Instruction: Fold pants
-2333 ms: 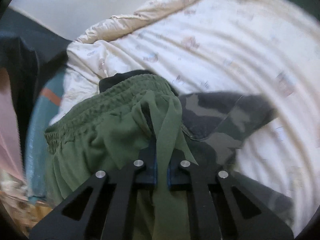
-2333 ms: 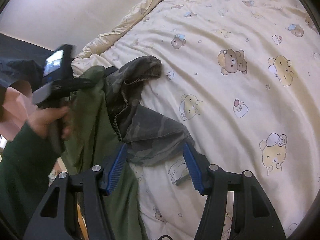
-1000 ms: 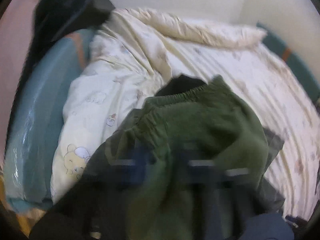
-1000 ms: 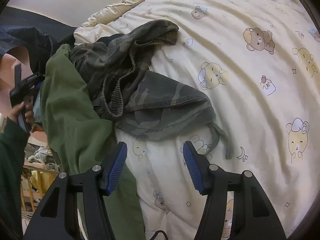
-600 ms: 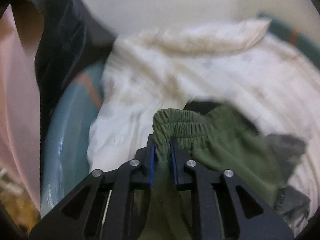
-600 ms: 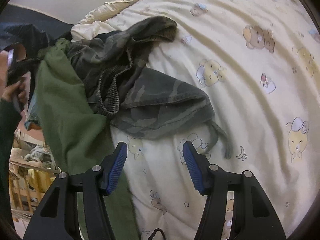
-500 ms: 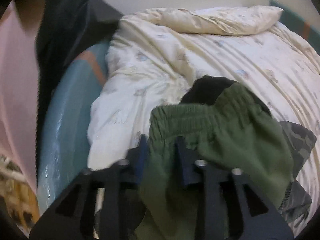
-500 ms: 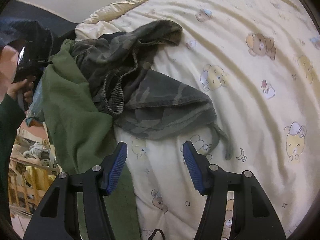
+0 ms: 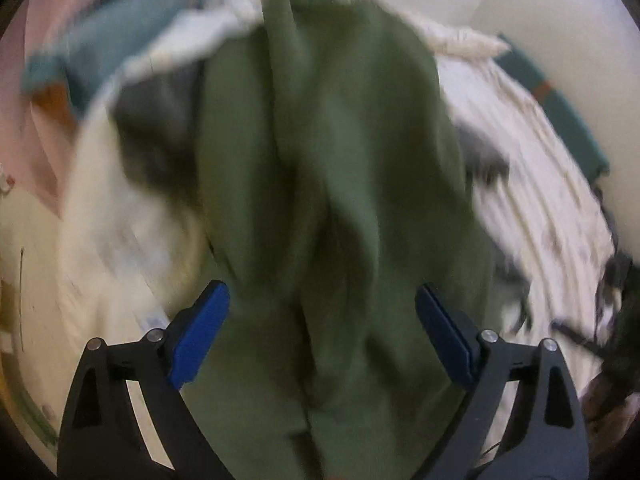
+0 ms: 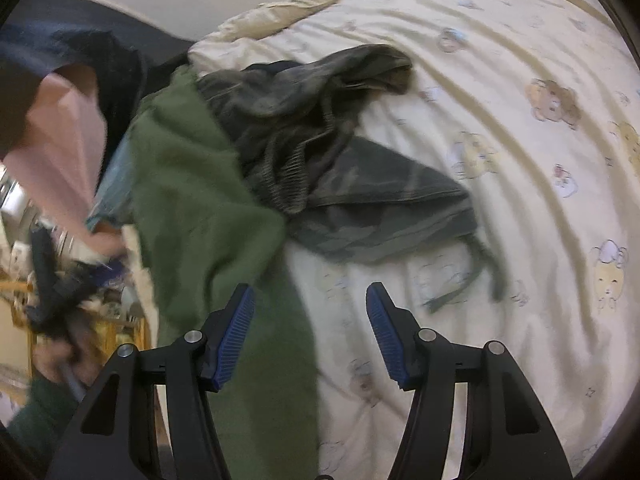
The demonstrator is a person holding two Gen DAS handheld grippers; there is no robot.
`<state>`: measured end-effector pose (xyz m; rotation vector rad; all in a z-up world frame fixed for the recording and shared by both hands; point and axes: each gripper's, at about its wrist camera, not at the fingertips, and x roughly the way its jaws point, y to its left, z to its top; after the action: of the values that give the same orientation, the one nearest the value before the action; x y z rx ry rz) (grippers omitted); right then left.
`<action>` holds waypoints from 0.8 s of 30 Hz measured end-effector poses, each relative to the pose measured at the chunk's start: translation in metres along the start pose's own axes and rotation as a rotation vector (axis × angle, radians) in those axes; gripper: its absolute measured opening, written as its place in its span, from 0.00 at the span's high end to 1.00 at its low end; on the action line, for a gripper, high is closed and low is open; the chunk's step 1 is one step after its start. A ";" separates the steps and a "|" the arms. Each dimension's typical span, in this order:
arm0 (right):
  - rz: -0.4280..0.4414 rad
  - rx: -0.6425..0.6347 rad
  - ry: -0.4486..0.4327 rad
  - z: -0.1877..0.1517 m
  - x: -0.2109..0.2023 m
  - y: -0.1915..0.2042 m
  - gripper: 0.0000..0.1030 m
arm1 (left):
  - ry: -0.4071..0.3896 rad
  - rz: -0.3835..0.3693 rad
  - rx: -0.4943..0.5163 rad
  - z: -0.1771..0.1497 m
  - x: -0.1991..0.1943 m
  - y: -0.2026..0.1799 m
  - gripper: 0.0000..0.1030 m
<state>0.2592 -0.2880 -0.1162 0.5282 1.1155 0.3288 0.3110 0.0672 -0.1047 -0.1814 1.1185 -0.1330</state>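
Note:
Olive green pants (image 9: 332, 184) lie draped lengthwise over the edge of the bed, blurred in the left wrist view. My left gripper (image 9: 322, 332) hovers over them with its jaws opening wide; the cloth lies below and between the blue pads (image 9: 198, 338), which do not press on it. In the right wrist view the green pants (image 10: 208, 216) hang off the bed's left side beside camouflage pants (image 10: 340, 168). My right gripper (image 10: 310, 334) stands open above the sheet, nothing between its fingers. The person's hand holding the left gripper (image 10: 60, 304) shows blurred at far left.
The bed has a cream quilt printed with bears (image 10: 520, 160), bunched at its far edge near the wall. A teal mattress edge (image 9: 560, 116) runs along the wall. Dark clothing and a pink surface (image 10: 64, 144) stand at left, with clutter on the floor below.
My left gripper let go of the green pants' waistband and spread wide, sweeping fast down along the pants. The right gripper barely shifted and stayed open.

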 end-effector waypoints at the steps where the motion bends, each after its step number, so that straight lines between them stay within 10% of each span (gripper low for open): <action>1: 0.008 -0.013 0.004 -0.003 0.000 0.006 0.41 | 0.027 0.019 0.001 -0.014 0.015 -0.003 0.13; 4: 0.014 -0.037 0.020 -0.012 0.003 0.018 0.41 | 0.075 0.043 -0.028 -0.033 0.041 -0.001 0.48; 6: 0.035 -0.025 0.045 -0.016 0.012 0.020 0.41 | 0.063 -0.051 -0.020 -0.037 0.039 -0.001 0.94; 16: 0.050 -0.076 0.183 -0.039 0.077 0.040 0.41 | -0.168 -0.017 -0.047 -0.041 -0.077 0.046 0.97; 22: -0.092 -0.155 0.314 -0.063 0.135 0.043 0.41 | 0.093 0.173 -0.015 -0.041 0.011 0.054 0.80; 24: -0.154 -0.197 0.320 -0.066 0.141 0.045 0.41 | 0.088 0.244 -0.025 -0.042 0.014 0.060 0.50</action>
<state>0.2574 -0.1640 -0.2200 0.2167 1.4067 0.3932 0.2795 0.1194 -0.1474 -0.0610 1.2216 0.0917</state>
